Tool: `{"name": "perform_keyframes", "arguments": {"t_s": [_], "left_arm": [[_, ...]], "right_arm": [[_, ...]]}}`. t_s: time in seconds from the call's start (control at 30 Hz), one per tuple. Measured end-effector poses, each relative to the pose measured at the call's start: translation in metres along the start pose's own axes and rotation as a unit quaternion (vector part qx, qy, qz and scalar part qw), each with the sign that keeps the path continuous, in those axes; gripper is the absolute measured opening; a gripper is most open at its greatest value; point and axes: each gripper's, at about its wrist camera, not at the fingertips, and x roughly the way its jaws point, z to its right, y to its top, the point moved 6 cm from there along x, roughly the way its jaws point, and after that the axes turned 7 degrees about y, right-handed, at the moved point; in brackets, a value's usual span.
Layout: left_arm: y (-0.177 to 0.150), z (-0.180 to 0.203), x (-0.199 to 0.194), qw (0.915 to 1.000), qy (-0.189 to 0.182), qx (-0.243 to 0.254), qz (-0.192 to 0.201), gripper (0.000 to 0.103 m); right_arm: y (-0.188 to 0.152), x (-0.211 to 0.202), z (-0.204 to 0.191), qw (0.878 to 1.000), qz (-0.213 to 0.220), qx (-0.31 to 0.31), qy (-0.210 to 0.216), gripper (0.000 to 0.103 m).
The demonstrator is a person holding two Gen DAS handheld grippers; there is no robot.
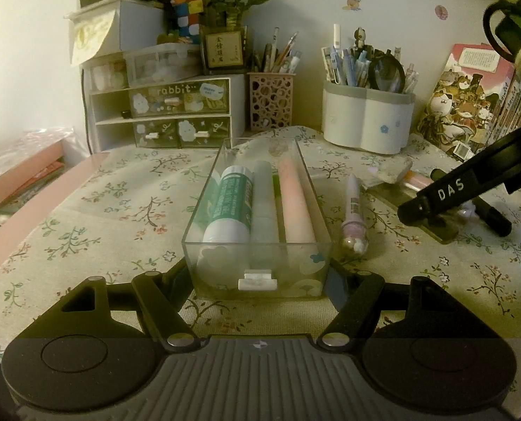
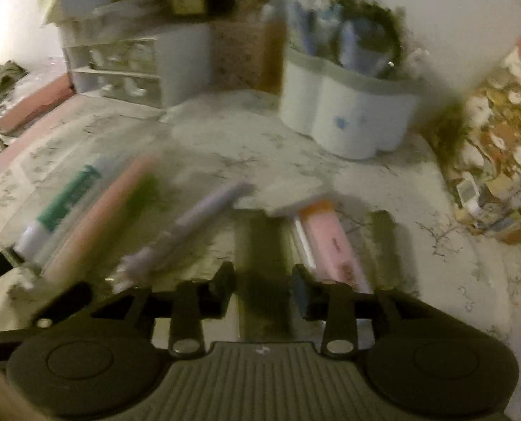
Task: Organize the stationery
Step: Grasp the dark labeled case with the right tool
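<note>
A desk under a floral cloth (image 1: 95, 217), backed by a wall with a drawer unit (image 1: 162, 112), a lattice pen cup (image 1: 271, 100) and a white pen holder (image 1: 367, 119). Left to right: the left gripper (image 1: 260, 282) clamps the near end of a clear tray (image 1: 204, 210), one finger at each side wall, steadying it. Inside the tray, side by side, lie a green-labelled tube (image 1: 230, 203), a frosted tube (image 1: 264, 203) and a pink tube (image 1: 295, 203). Just right of the tray, apart from it, a lilac pen (image 1: 352, 210) lies on the cloth. Farther right rest a ruler (image 1: 411, 207) and a pink eraser (image 2: 334, 242). The right gripper (image 2: 263, 289), jaws partly apart and empty, hangs over the ruler beside the eraser; its view is blurred. Progress: three items are filed; the pen, eraser and ruler appear to remain loose, so the task looks roughly half done.
</note>
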Motion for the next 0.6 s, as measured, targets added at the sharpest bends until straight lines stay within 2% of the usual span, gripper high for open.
{"name": "perform_keyframes", "arguments": {"t_s": [0.13, 0.17, 0.2, 0.3, 0.47, 0.53, 0.6], "left_arm": [[0.000, 0.000, 0.000, 1.0000, 0.000, 0.000, 0.000, 0.072], [0.000, 0.000, 0.000, 1.0000, 0.000, 0.000, 0.000, 0.072], [0.000, 0.000, 0.000, 1.0000, 0.000, 0.000, -0.001, 0.072], [0.001, 0.000, 0.001, 1.0000, 0.001, 0.000, -0.002, 0.072], [0.001, 0.000, 0.001, 1.0000, 0.001, 0.000, -0.002, 0.072], [0.001, 0.000, 0.001, 1.0000, 0.001, 0.000, -0.001, 0.072], [0.002, 0.000, 0.001, 1.0000, 0.000, 0.000, -0.002, 0.072]], "right_arm": [[0.006, 0.006, 0.009, 1.000, -0.004, 0.004, 0.023, 0.046], [0.007, 0.007, 0.006, 1.000, -0.007, -0.003, 0.024, 0.045], [0.009, 0.008, 0.004, 0.999, -0.009, -0.009, 0.031, 0.036], [0.011, 0.009, 0.000, 0.999, -0.013, -0.001, 0.042, 0.035], [0.008, -0.002, 0.008, 0.993, 0.008, 0.086, 0.079, 0.034], [0.007, -0.007, 0.008, 0.987, 0.017, 0.120, 0.101, 0.034], [0.006, -0.015, 0.007, 0.977, 0.029, 0.160, 0.139, 0.034]]}}
